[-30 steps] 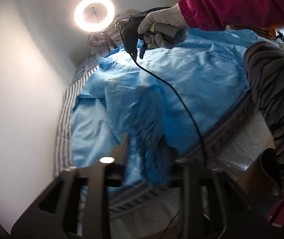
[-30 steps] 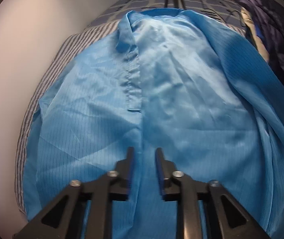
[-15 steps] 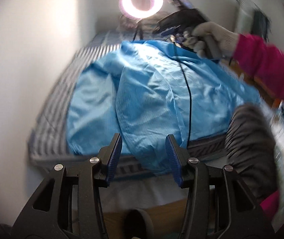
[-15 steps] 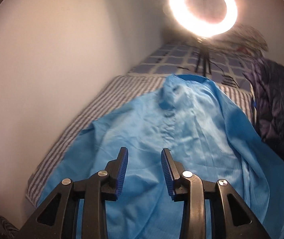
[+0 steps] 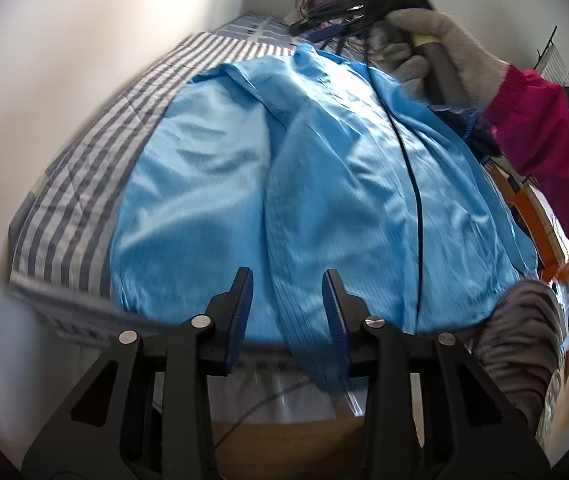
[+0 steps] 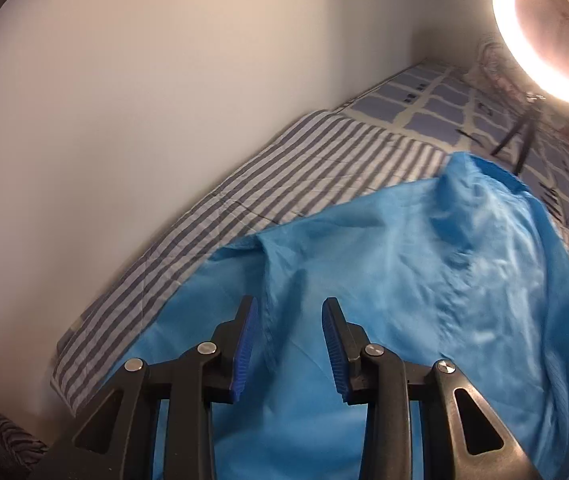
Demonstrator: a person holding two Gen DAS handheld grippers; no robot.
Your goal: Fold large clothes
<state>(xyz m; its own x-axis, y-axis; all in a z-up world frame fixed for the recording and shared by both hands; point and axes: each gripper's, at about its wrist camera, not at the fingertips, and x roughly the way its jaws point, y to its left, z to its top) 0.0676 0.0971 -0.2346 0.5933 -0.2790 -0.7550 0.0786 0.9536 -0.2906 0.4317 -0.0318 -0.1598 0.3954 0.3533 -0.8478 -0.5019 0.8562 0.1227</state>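
Note:
A large light-blue garment [image 5: 324, 184] lies spread on a striped bed, its near hem hanging over the bed's edge; it also shows in the right wrist view [image 6: 384, 288], collar at the far end. My left gripper [image 5: 287, 276] is open and empty, low at the near hem, with a fold of the cloth showing between its blue fingertips [image 5: 244, 292]. My right gripper [image 6: 289, 304] is open and empty above the garment's middle left part. The right gripper [image 5: 336, 28], held by a gloved hand, also shows at the top of the left wrist view.
A grey-striped sheet [image 6: 244, 200] and a blue checked blanket [image 6: 436, 100] cover the bed beside a white wall [image 6: 144, 80]. A ring light [image 6: 552, 36] stands on a tripod at the far end. A black cable [image 5: 412, 184] crosses the garment. A striped trouser leg [image 5: 520, 344] is at the right.
The left gripper let go of the cloth it held a second ago, opened and dropped toward the near hem. The right gripper opened wider and swung up and left, toward the wall.

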